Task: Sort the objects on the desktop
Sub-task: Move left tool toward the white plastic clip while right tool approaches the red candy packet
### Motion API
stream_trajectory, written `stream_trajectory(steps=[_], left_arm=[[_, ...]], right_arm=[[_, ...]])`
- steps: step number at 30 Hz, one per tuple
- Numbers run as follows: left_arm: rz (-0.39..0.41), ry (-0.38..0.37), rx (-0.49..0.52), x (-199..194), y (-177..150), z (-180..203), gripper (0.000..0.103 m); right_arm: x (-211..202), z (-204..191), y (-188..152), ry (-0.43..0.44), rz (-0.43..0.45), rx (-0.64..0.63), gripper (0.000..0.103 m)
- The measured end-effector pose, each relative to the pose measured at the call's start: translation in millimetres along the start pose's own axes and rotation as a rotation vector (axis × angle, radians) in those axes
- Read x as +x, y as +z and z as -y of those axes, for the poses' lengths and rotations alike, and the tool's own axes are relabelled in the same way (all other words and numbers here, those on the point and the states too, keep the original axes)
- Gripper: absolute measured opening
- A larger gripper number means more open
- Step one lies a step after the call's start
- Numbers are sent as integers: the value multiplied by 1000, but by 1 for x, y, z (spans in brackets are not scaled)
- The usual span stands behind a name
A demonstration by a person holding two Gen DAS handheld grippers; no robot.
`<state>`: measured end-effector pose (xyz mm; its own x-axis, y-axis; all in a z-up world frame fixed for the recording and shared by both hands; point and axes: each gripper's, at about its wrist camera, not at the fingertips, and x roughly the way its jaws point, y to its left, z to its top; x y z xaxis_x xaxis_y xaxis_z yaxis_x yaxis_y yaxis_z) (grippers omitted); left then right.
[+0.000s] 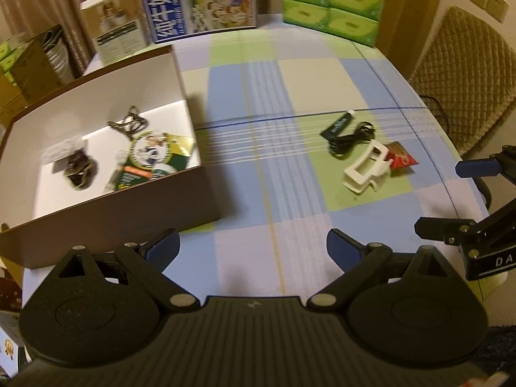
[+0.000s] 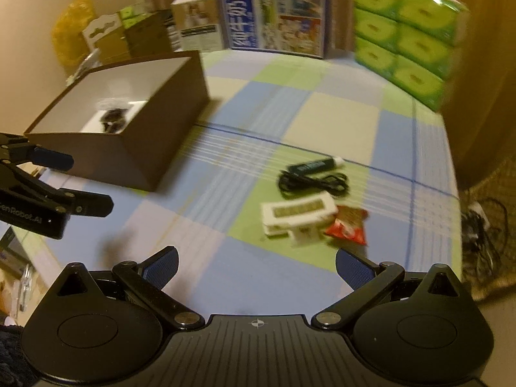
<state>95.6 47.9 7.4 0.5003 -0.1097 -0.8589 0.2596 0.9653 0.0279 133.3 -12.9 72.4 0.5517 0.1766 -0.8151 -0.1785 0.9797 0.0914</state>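
Note:
A brown box with a white inside [image 1: 180, 74] [image 2: 167, 148] stands at the left of the checked tablecloth and holds a chain, a dark bundle and green packets [image 1: 151, 154]. To the right lie a dark tube [image 1: 338, 125] [image 2: 311, 166], a coiled black cable [image 1: 351, 140] [image 2: 312, 183], a white plastic holder [image 1: 366, 167] [image 2: 296, 219] and a red packet [image 1: 401, 159] [image 2: 348, 225]. My left gripper [image 1: 253, 253] is open over the cloth near the box's front corner. My right gripper [image 2: 256, 267] is open, just short of the white holder. Nothing is between either pair of fingers.
Green tissue packs [image 1: 332, 3] [image 2: 406, 35], a blue printed carton [image 1: 196, 3] [image 2: 274, 16] and a smaller white box [image 1: 116, 29] line the table's far edge. A quilted chair [image 1: 464, 77] stands off the right edge. Cardboard boxes [image 1: 29, 64] sit left.

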Motion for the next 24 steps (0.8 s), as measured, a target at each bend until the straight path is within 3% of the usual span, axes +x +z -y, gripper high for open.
stream_trajectory(steps=[24], left_arm=[[2, -155, 183, 51, 21, 67, 95]], right_arm=[[5, 73, -19, -109, 9, 181, 101]])
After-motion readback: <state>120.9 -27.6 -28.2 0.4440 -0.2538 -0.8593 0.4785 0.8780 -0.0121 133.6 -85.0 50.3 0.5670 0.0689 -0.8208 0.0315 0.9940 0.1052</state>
